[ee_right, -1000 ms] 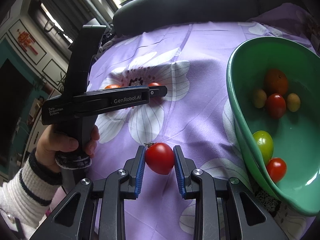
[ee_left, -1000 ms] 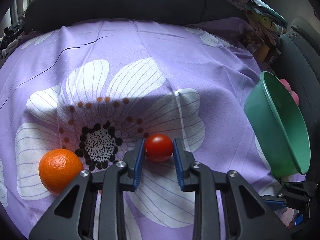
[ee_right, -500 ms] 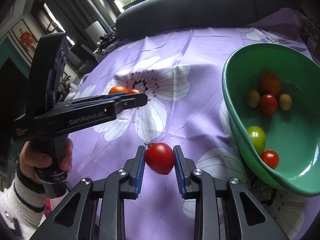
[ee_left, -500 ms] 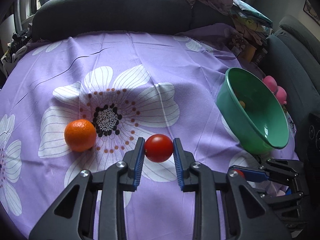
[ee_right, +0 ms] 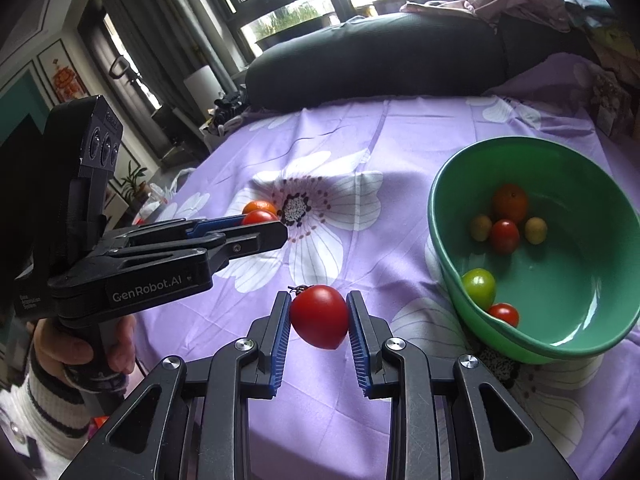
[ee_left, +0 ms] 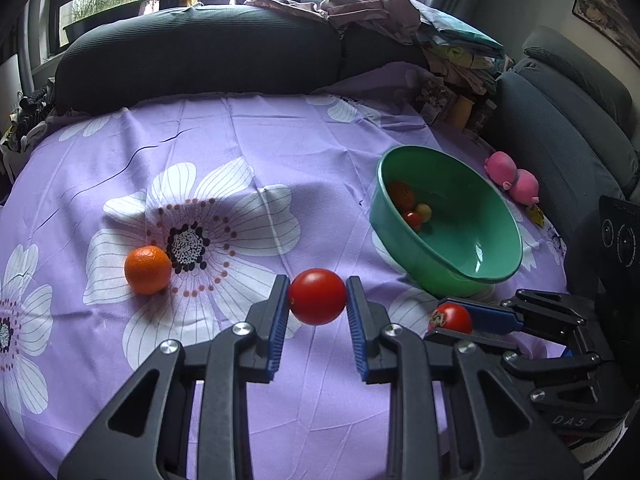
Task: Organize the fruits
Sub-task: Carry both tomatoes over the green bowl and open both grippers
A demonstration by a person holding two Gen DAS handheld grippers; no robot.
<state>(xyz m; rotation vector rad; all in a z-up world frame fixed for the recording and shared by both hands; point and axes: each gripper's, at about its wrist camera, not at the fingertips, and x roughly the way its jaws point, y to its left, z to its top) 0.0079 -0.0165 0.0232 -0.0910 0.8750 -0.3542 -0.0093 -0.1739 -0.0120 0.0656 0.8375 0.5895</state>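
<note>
**Two tomatoes held above the flowered cloth**

From the left wrist, we see our left gripper (ee_left: 317, 298) clamped narrowly on a round red tomato (ee_left: 317, 296), held clear of the purple flowered cloth (ee_left: 248, 140). An orange (ee_left: 147, 270) lies on the cloth ahead and to the left of the fingers. The green bowl (ee_left: 472, 268) sits ahead and to the right, tilted, with several small fruits inside. Just right of our fingers, the right gripper (ee_left: 456, 322) comes in sideways, closed on a second tomato (ee_left: 451, 319).

From the right wrist, we see that gripper (ee_right: 319, 316) pinching its pointed red tomato (ee_right: 319, 316), stem to the left, above the cloth (ee_right: 360, 128). The bowl (ee_right: 444, 248) stands just ahead to the right, holding red, green, yellowish and orange fruits. To the left, a hand (ee_right: 80, 350) in a striped sleeve holds the left gripper (ee_right: 262, 222), its tomato (ee_right: 258, 217) showing in front of the orange (ee_right: 259, 206).
</note>
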